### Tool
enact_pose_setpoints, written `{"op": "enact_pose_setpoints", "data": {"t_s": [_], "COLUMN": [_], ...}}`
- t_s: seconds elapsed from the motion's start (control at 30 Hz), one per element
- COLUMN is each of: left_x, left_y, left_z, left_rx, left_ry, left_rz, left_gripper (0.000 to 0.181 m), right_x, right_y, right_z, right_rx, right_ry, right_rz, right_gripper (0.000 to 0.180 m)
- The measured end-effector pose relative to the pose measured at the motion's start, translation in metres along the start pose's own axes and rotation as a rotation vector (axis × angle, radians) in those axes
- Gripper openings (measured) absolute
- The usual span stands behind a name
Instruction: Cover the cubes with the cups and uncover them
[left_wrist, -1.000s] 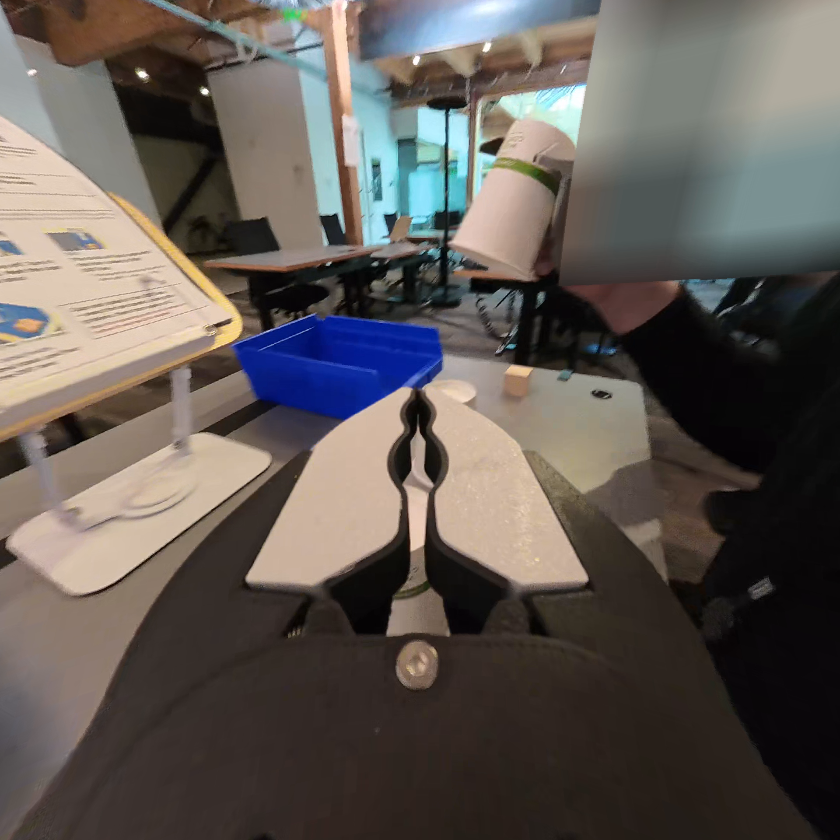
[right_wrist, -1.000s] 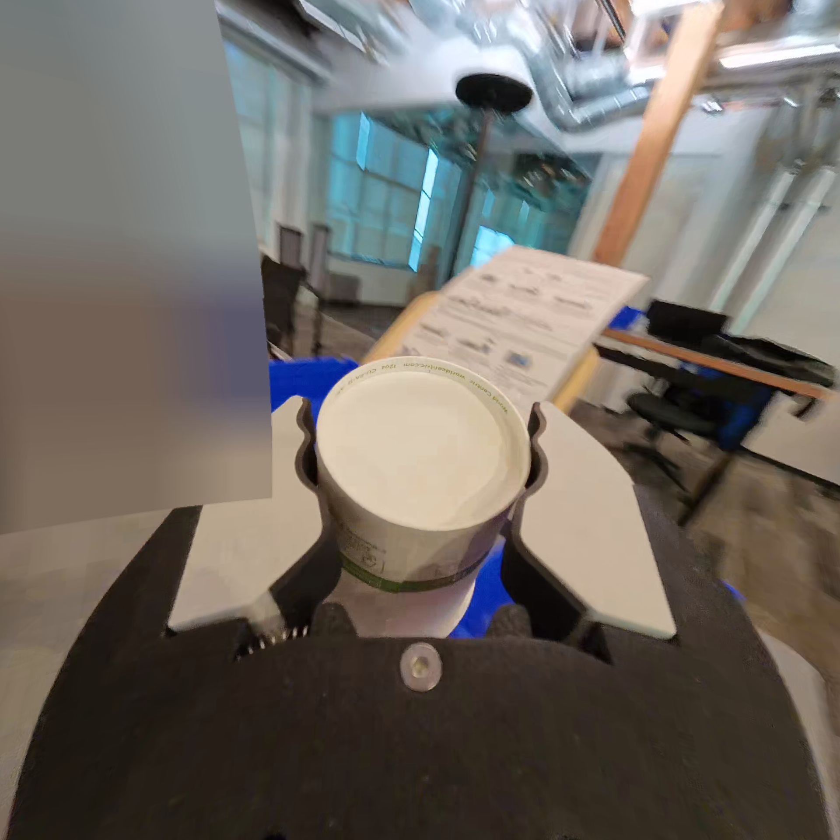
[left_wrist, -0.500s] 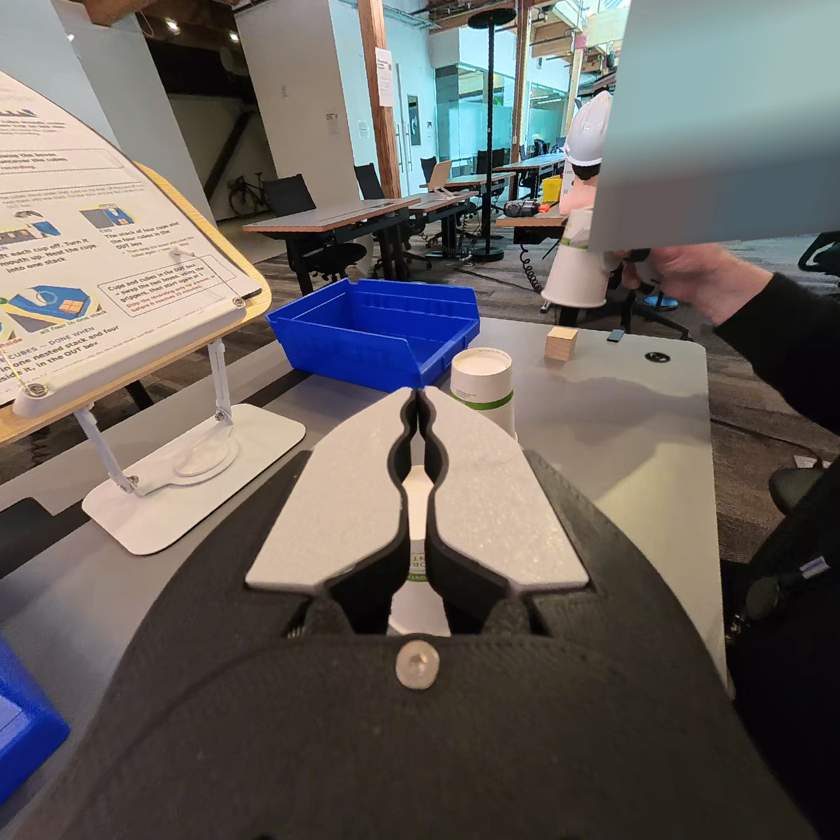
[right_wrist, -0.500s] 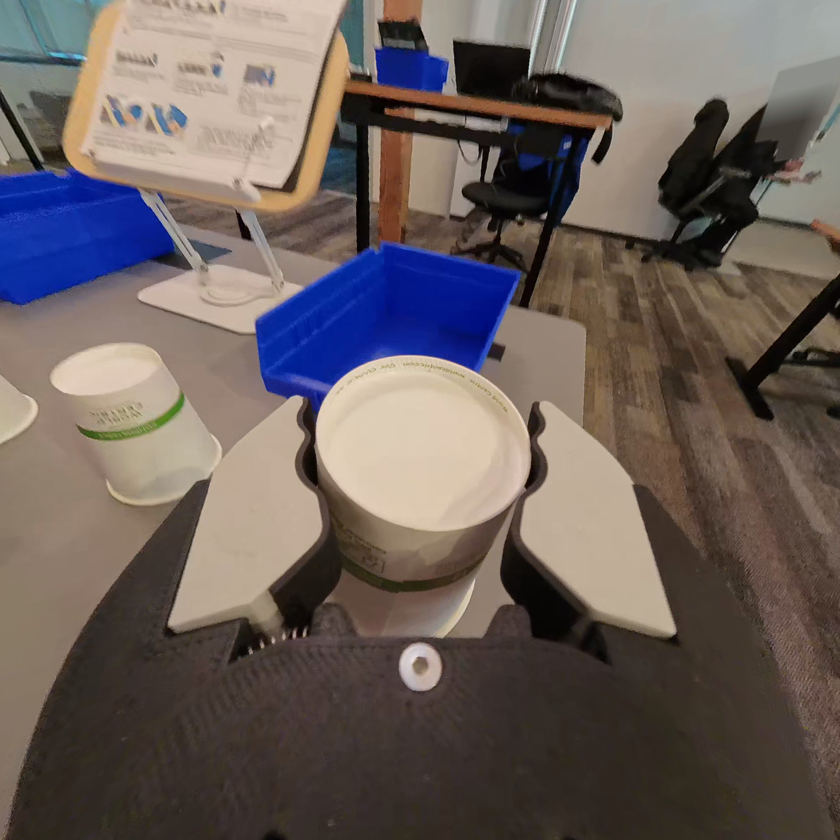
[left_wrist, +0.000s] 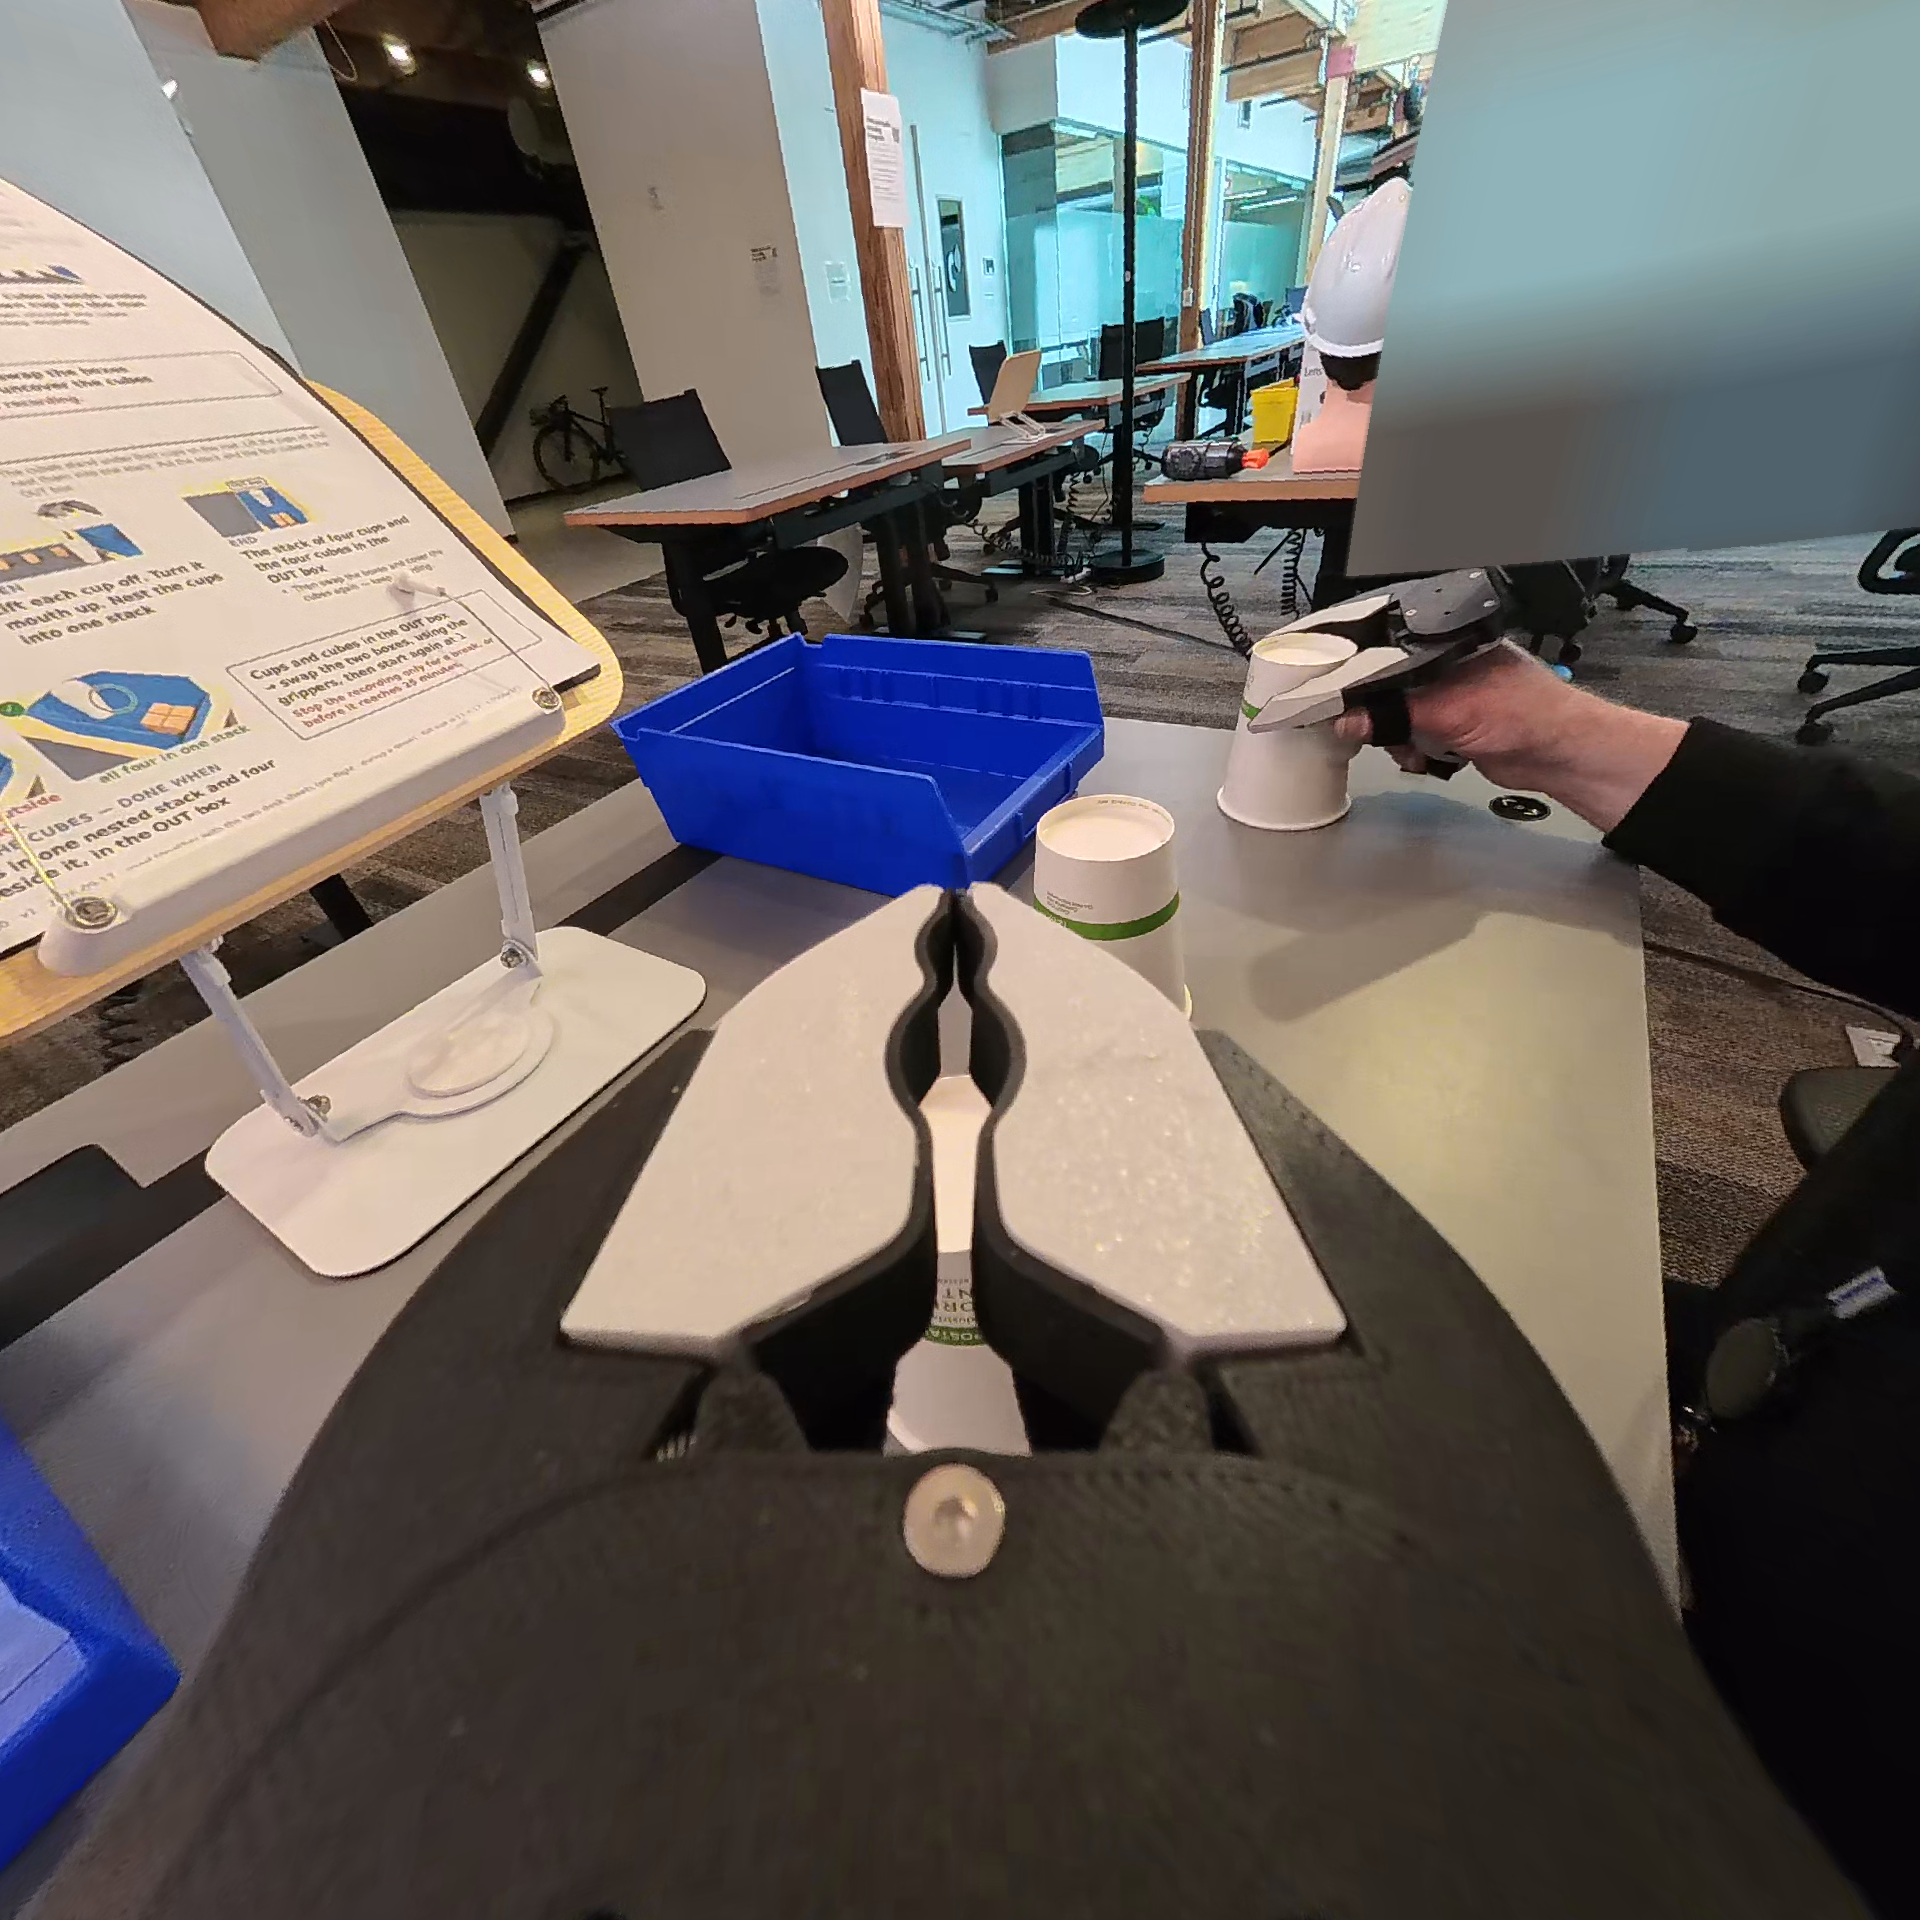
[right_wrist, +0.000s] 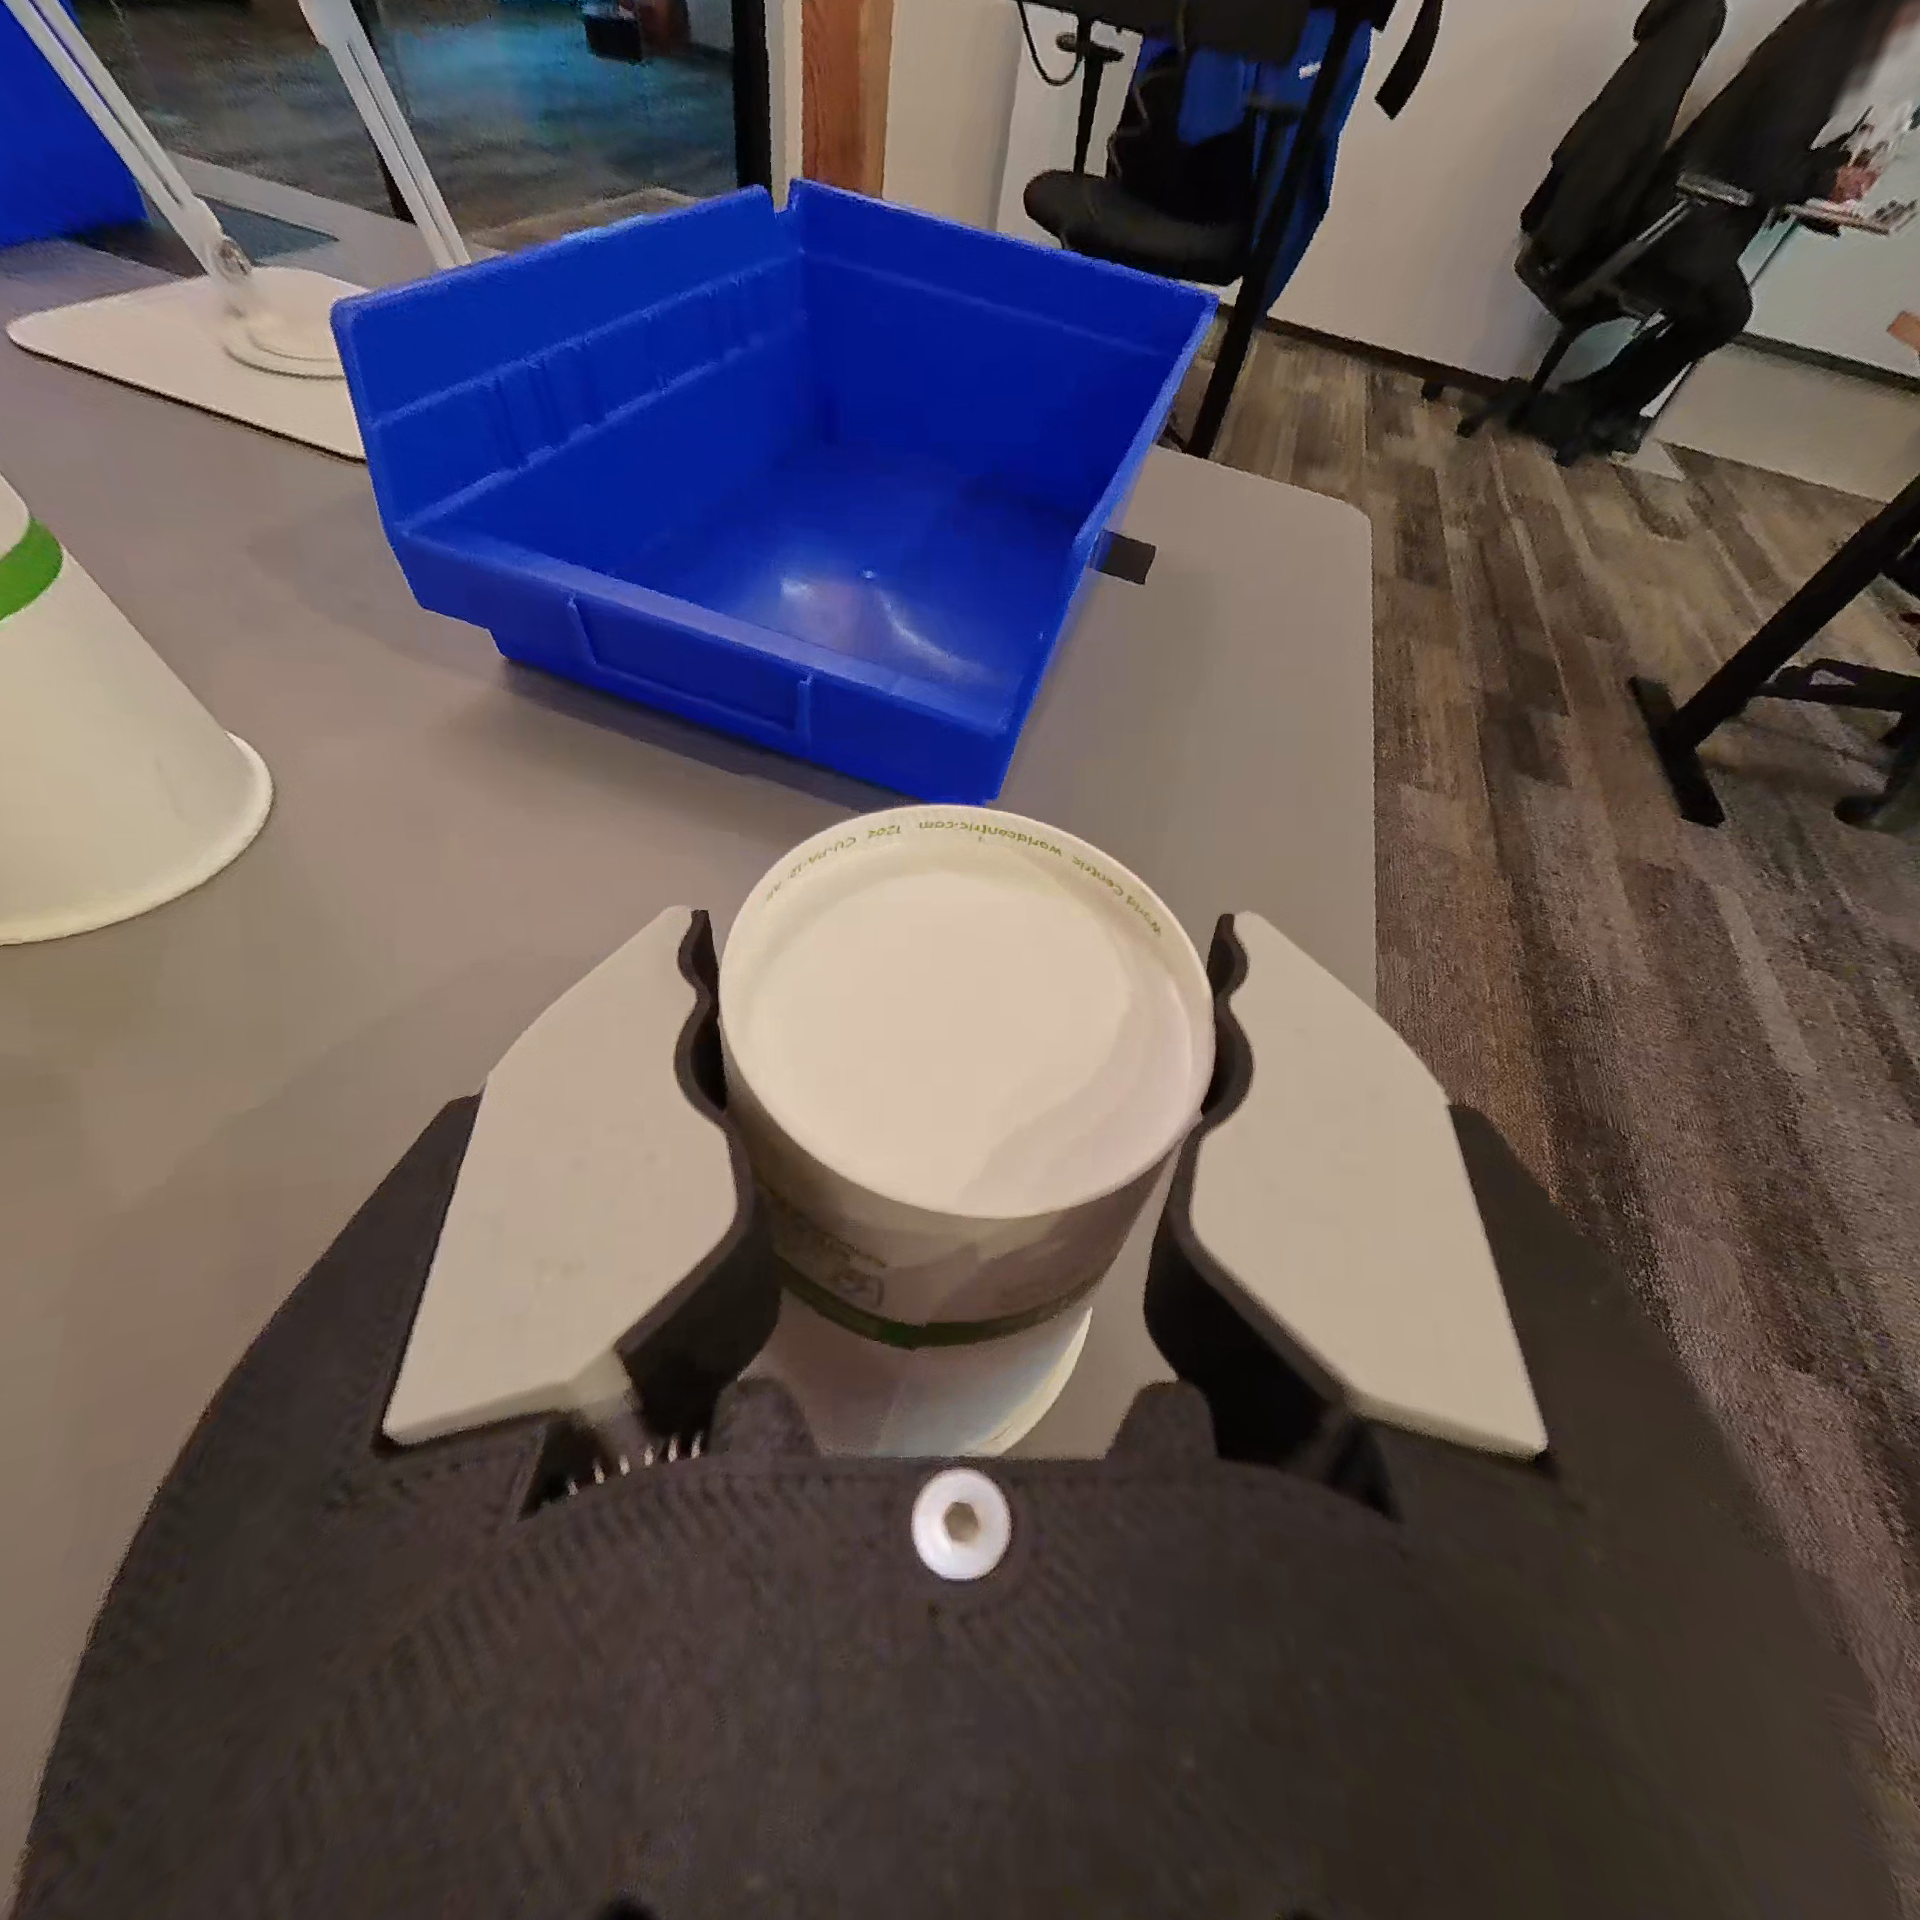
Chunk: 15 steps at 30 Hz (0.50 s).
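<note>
The right gripper is clamped on an upside-down white paper cup standing upright on the grey desk, the empty blue plastic bin just behind; the left gripper is pressed together.

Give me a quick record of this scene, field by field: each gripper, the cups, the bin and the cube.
right gripper: shut on upside-down cup, cup mouth down on the grey table
left gripper: shut, above a cup seen through the finger gap
free cup: upside down, near the blue bin
blue bin: empty
cube: none visible
</note>
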<state>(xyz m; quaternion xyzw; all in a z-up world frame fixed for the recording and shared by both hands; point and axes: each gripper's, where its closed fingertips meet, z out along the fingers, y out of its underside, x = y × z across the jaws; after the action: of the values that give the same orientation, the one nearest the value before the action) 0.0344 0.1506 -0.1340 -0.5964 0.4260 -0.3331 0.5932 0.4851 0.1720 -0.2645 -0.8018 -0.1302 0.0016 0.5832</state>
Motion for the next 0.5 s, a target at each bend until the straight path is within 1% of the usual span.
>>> {"op": "enact_pose_setpoints", "data": {"t_s": [0.1,0.2,0.27,0.37,0.43,0.5], "left_x": [0.0,-0.002,-0.006,-0.013,-0.018,-0.024], "left_y": [0.001,0.0,-0.004,-0.009,-0.01,-0.007], "left_z": [0.0,-0.006,-0.014,-0.029,-0.04,-0.049], "left_rx": [0.0,0.009,0.025,0.034,0.027,-0.002], "left_ry": [-0.003,-0.019,-0.043,-0.086,-0.122,-0.176], "left_rz": [0.005,0.013,0.018,0.024,0.04,0.066], "left_gripper": [0.0,0.0,0.0,0.0,0.0,0.0], "right_x": [0.0,0.006,0.011,0.017,0.011,-0.008], "right_y": [0.0,0.001,-0.01,-0.031,-0.048,-0.066], "right_z": [0.0,-0.003,-0.014,-0.039,-0.057,-0.071], "right_rx": [-0.002,-0.017,0.041,0.117,0.168,0.216], "right_ry": [0.002,0.06,0.093,0.168,0.209,0.195], "right_rz": [-0.013,-0.03,-0.024,-0.056,-0.119,-0.163], "right_gripper": [0.107,0.12,0.125,0.124,0.116,0.104]}}
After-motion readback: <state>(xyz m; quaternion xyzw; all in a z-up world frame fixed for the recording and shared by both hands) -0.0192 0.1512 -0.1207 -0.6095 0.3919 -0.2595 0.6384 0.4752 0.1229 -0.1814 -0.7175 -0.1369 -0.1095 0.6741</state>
